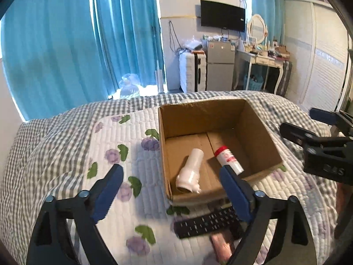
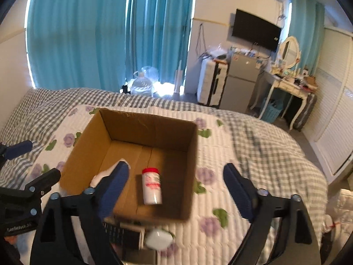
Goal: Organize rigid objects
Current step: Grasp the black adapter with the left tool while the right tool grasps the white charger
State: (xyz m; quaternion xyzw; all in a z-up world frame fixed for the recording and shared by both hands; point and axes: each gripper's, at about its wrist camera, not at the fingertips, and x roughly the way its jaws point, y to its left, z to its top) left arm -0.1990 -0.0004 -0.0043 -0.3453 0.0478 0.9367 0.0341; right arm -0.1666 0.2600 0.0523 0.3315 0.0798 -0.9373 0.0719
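Note:
An open cardboard box (image 1: 183, 119) (image 2: 88, 132) sits on the quilted bed. Inside lie a white bottle (image 1: 190, 170) (image 2: 100, 175) and a white bottle with a red cap (image 1: 228, 160) (image 2: 151, 185). A black remote (image 1: 205, 222) (image 2: 114, 231) lies on the quilt just in front of the box, with a pinkish object (image 1: 222, 245) and a small white case (image 2: 158, 239) beside it. My left gripper (image 1: 171, 181) is open and empty above the box's near left corner. My right gripper (image 2: 176, 181) (image 1: 302, 123) is open and empty above the box's near right side.
The bed has a floral quilt (image 1: 123, 150) over a grey checked cover (image 2: 264, 137). Beyond the bed stand blue curtains (image 1: 66, 44), a suitcase, a small fridge (image 1: 220, 68), a dressing table (image 2: 286, 88) and a wardrobe on the right.

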